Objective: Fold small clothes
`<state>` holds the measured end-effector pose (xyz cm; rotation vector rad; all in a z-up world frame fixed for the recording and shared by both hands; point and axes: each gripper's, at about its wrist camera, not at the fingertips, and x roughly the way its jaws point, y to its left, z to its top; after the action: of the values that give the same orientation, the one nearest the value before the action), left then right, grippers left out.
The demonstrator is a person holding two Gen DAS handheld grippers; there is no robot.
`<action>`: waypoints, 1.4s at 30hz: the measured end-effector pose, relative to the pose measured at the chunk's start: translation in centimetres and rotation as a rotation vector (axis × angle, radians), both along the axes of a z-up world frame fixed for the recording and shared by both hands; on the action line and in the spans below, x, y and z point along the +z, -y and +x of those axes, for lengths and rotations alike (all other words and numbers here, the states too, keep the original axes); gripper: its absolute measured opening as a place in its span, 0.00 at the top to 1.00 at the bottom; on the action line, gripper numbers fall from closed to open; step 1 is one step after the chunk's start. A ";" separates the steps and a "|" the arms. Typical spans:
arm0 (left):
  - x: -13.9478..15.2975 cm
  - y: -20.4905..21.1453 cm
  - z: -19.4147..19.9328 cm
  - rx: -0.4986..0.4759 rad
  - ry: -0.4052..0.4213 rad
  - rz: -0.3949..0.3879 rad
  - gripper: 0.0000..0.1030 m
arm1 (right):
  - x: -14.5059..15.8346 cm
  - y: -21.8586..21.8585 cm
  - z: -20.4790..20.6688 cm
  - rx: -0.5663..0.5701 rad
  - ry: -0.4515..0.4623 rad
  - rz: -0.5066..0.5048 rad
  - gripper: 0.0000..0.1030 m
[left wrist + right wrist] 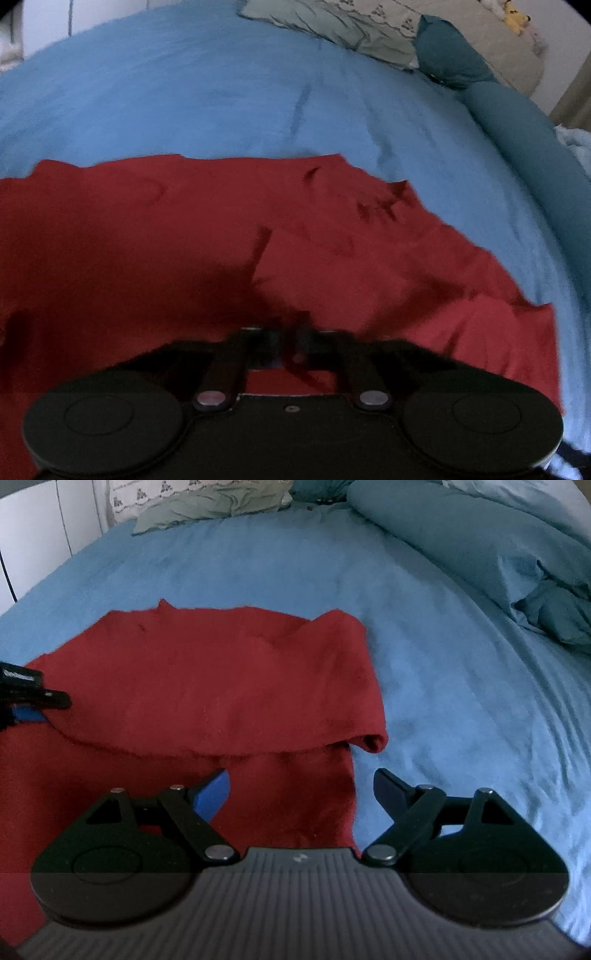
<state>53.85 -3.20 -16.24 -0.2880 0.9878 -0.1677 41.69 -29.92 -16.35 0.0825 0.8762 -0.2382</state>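
A red garment (221,686) lies on the blue bedsheet (443,664), its far part folded over toward me with the fold edge across the middle. My right gripper (301,788) is open and empty, hovering over the garment's near right edge. My left gripper (284,339) is shut on the red garment (221,229), pinching a bunch of cloth low against the bed. It also shows at the left edge of the right wrist view (40,701), at the folded layer's left edge.
A rolled teal duvet (461,535) lies along the right side of the bed. A pale green patterned pillow (214,506) sits at the head. A white wall (44,531) is to the left.
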 end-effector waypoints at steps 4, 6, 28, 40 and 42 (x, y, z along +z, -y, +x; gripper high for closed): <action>3.9 -1.4 -0.2 0.036 0.136 -0.050 0.96 | -1.2 -0.4 0.8 -0.034 -0.014 -0.088 0.00; 6.0 -2.9 -1.0 0.094 0.212 -0.027 0.96 | -1.4 -0.7 1.2 -0.025 0.008 -0.125 0.00; -0.1 -9.4 -7.0 0.190 0.076 0.024 0.90 | -1.9 7.0 2.3 -0.025 -0.001 -0.042 0.00; 4.9 -7.6 -8.1 0.095 0.227 0.208 0.47 | 3.5 -0.5 2.3 0.290 0.079 0.086 0.00; 4.7 -7.0 -7.2 0.070 0.225 0.194 0.47 | 2.4 -2.0 4.1 0.296 0.075 0.103 0.00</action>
<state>46.62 3.76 -11.58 -0.1227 0.7627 -0.0386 45.81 -27.92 -13.99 0.0564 0.8142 0.0865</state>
